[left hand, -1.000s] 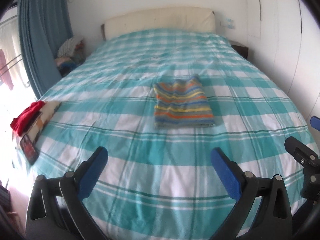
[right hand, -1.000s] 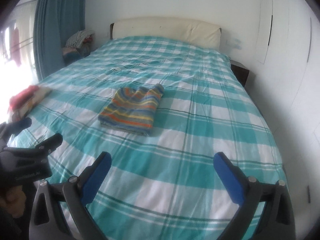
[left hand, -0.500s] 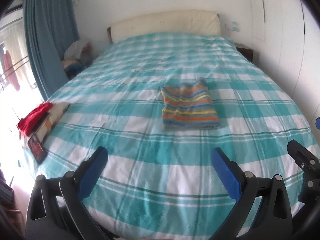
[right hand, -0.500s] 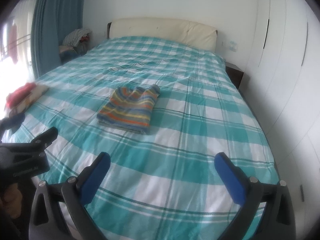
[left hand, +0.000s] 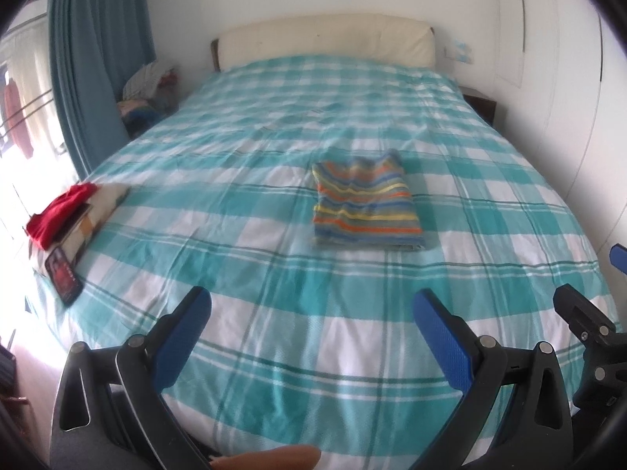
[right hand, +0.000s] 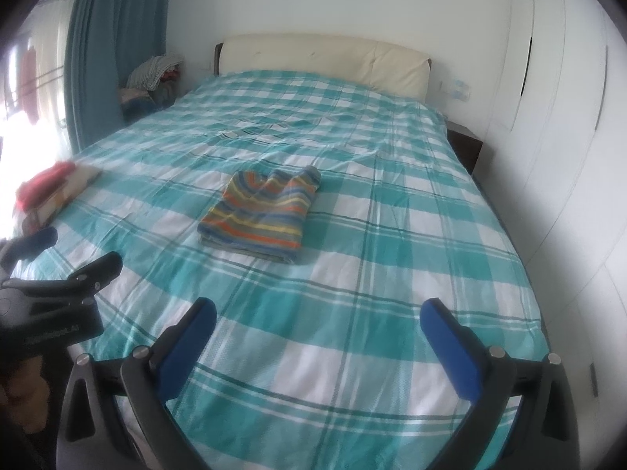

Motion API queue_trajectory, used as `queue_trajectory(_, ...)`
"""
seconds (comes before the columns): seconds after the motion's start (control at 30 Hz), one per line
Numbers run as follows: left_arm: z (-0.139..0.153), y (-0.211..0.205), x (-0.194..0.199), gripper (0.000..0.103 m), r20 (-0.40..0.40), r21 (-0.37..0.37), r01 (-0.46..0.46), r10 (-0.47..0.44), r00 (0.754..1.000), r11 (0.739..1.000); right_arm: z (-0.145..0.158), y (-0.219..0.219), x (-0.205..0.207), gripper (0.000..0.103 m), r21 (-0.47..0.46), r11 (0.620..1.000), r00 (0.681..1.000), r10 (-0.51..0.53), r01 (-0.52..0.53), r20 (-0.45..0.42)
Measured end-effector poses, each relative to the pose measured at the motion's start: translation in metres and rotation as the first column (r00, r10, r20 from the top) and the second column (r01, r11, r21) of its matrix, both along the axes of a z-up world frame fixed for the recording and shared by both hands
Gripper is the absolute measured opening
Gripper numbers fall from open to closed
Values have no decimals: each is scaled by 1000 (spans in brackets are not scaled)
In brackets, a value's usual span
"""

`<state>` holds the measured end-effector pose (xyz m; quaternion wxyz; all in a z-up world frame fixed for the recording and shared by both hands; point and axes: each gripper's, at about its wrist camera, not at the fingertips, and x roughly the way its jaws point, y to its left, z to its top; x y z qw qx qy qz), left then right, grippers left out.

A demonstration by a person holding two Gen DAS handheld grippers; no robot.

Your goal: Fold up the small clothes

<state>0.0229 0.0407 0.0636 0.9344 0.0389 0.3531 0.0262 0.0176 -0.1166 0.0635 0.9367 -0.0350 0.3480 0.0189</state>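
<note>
A folded striped garment, in blue, orange, yellow and green, lies flat in the middle of the teal checked bed; it also shows in the right wrist view. My left gripper is open and empty, held over the bed's near edge, well short of the garment. My right gripper is open and empty too, over the near edge to the right. The left gripper's body shows in the right wrist view, and the right gripper's body in the left wrist view.
A red cloth lies on a pile of flat items at the bed's left edge, with a dark phone-like object beside it. A cream headboard, blue curtain, a clothes heap and white wardrobe doors surround the bed.
Both grippers have drawn back and lifted a little from the bed, so more of the room shows. The garment has not moved. Both stay open.
</note>
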Motion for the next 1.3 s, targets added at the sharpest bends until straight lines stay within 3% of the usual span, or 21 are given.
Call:
queue_trajectory(0.6,28,-10,-12,103,48,-5,-6,6,999,1000,25,-4,-4,102,52,998,999,36,-37,14)
queue_trajectory(0.83,29,-7,-10,103,39,-32,-1,2,999,999,25,-4,-3,102,40,999,999,27,-27,17)
queue_trajectory(1.3,27,-10,-13,103,56,-21,-17,18,998,1000,23,-4,-2,102,37,999,1000,25,-25,11)
